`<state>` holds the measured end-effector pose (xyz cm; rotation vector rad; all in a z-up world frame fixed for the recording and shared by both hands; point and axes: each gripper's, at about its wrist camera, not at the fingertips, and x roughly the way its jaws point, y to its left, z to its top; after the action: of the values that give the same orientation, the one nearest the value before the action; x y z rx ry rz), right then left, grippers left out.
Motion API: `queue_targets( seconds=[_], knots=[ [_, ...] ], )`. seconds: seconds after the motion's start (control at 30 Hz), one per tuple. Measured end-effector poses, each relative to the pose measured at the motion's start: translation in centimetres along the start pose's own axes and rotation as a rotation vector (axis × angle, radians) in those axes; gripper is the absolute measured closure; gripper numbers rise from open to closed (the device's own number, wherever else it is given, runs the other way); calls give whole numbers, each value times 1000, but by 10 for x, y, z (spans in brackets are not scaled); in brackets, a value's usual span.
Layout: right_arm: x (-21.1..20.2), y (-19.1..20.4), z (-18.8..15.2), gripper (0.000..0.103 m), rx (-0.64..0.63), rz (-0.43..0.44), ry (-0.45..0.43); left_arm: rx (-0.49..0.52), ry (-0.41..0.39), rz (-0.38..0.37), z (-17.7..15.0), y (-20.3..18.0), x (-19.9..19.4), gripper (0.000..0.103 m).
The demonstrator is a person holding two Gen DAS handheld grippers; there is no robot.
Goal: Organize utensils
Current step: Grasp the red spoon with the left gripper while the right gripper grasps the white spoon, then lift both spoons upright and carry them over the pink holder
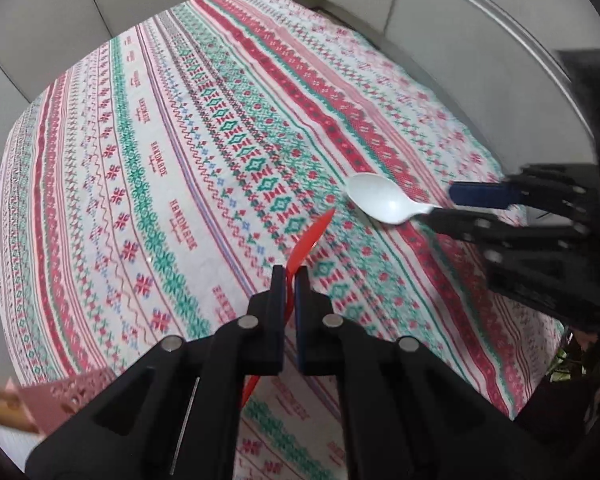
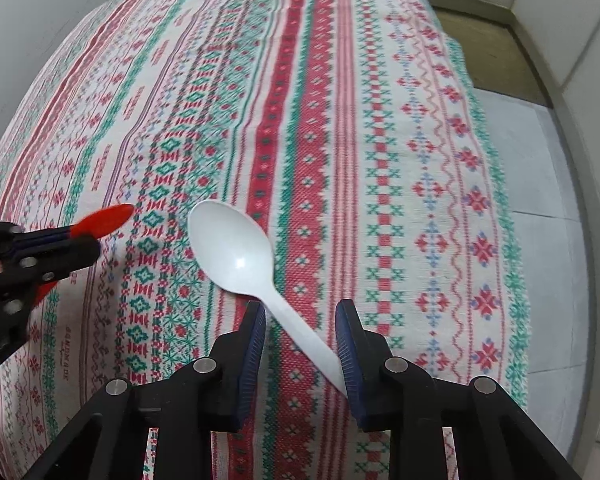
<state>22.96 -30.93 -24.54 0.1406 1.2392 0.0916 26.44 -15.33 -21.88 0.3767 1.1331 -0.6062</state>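
Observation:
My left gripper is shut on a red plastic spoon, held edge-on above the patterned tablecloth; it also shows in the right wrist view at the far left. A white plastic spoon lies on the cloth, bowl pointing away. My right gripper is open with its fingers on either side of the white spoon's handle, not closed on it. In the left wrist view the white spoon lies at the right with the right gripper around its handle.
A pink perforated container with wooden handles shows at the lower left of the left wrist view. White walls surround the table. The cloth's right edge drops to a grey floor.

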Motion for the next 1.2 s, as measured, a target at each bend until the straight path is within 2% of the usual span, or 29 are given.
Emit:
queue_targets(
  seconds=[0.27,0.37,0.57,0.8,1.03,1.2],
  knots=[
    [11,9,0,82,-46,-52,17,9,-81,-37,-23,-11,-39,98],
    [11,11,0,94,-65,-77,8,-11,-121,-62,-29,-6,-55,98],
    [3,6,0,94,-20,-84,-23,-37,-209,-90,-36,2,-87,98],
    [-39,2,2,94,69,-26,-155,-81,-324,-135,-48,19,-135,98],
    [-74,14,3,94,102,20,-256,-143,-421,-176,-64,43,-169,98],
    [-100,32,3,94,116,71,-343,-202,-525,-196,-79,66,-191,98]
  ],
)
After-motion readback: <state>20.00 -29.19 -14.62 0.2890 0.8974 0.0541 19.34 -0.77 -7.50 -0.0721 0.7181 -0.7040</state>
